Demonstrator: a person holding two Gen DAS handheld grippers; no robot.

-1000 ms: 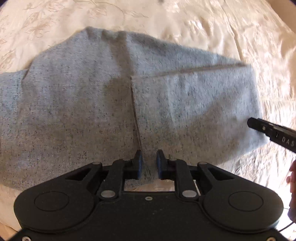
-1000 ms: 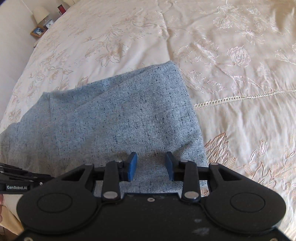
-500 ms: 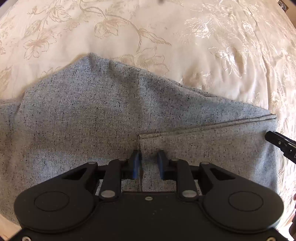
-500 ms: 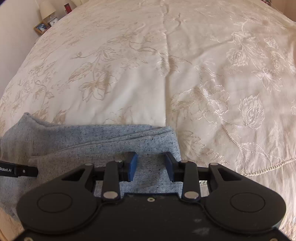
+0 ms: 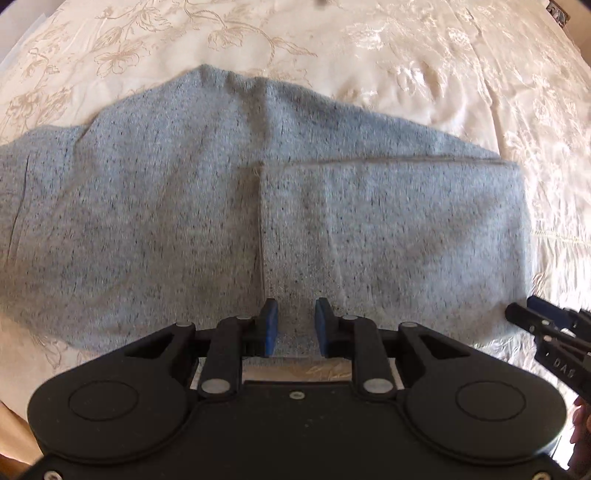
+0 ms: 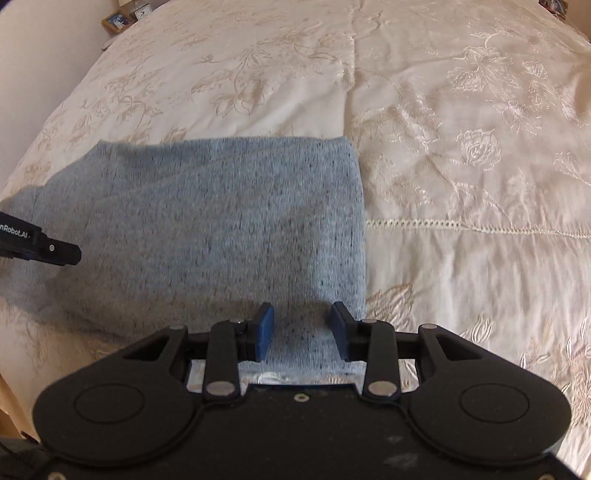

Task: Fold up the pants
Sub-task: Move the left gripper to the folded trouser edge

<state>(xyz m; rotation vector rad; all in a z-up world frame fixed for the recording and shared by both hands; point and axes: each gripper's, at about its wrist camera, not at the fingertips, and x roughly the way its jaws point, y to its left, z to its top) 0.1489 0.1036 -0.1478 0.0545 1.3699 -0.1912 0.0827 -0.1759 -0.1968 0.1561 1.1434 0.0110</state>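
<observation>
The pants [image 5: 229, 206] lay spread flat on the bed [image 5: 424, 55], a grey speckled knit folded over on itself. In the left wrist view a doubled layer covered their right part, its top edge running level toward the right side and its left edge dropping straight down toward the left claw [image 5: 291, 325]. The cloth's far edge humped up in a soft peak against the cream embroidered bedspread. In the right wrist view the pants [image 6: 221, 229] showed a squared far corner and a straight right edge, with a lace seam [image 6: 461, 225] in the bedspread running off to the right from that edge.

The left claw stood at the near edge of the pants, blue pads parted with cloth showing between them. Its jaws had just been opening, and the pads did not look pressed onto the fabric, though blur at that edge made this hard to judge. The right claw [image 6: 301, 326] stood at the pants' near right corner, its jaws wider apart, a strip of cloth in the gap and not pinched.

Each claw showed in the other's view: the right claw [image 5: 546, 314] at the pants' lower right corner, and the left claw's black tip [image 6: 55, 251] over their left part. A picture frame [image 6: 116, 20] stood beyond the bed's far left corner.
</observation>
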